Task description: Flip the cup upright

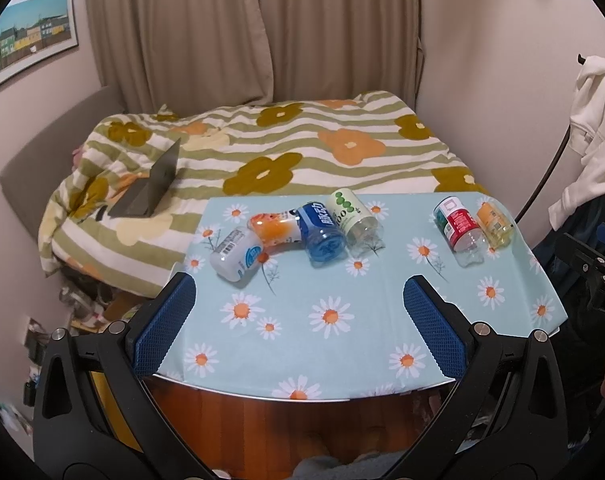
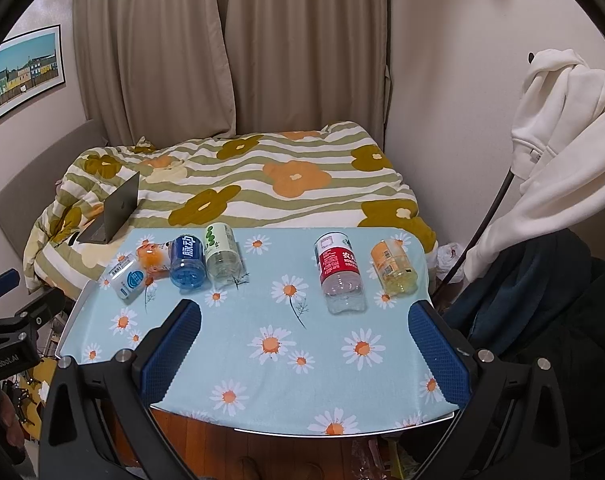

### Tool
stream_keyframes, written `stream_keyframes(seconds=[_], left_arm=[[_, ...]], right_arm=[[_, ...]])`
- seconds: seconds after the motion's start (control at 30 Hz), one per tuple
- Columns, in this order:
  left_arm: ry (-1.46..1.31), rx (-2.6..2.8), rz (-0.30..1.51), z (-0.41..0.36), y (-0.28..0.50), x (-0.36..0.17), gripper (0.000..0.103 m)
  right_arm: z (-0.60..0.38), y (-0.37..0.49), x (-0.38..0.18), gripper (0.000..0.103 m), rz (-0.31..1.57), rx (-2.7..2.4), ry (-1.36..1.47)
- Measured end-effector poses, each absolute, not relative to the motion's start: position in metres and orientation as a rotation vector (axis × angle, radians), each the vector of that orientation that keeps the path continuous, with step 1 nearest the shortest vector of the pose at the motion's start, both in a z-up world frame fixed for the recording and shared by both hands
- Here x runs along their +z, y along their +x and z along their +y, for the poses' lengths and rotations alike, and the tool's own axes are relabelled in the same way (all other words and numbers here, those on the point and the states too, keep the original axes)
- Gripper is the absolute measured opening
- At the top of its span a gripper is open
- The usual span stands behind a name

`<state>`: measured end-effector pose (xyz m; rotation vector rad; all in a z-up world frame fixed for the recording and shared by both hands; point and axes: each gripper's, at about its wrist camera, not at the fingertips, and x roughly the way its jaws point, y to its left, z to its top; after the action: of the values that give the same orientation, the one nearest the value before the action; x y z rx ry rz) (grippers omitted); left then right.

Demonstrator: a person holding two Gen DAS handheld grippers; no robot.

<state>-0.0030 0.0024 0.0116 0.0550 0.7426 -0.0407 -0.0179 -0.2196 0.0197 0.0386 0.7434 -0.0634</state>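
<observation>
Several cut-bottle cups lie on their sides on the daisy-cloth table. On the left are a white-blue cup, an orange cup, a blue cup and a green-white cup. On the right are a red-label cup and a yellow cup. My left gripper is open and empty near the table's front edge. My right gripper is open and empty, short of the red-label cup.
A bed with a flowered striped quilt stands behind the table, with an open laptop on it. A white hoodie hangs at the right over dark clothing. Wooden floor shows below the table's front edge.
</observation>
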Motion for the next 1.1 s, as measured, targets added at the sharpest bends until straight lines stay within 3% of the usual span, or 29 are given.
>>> stream_keyframes(seconds=[1.1], left_arm=[[0.060,-0.039,0.744,0.0002,-0.0031,0.0107,0.103]], right_arm=[[-0.2194,-0.0179,0.0173,0.103,0.742,-0.060,0.044]])
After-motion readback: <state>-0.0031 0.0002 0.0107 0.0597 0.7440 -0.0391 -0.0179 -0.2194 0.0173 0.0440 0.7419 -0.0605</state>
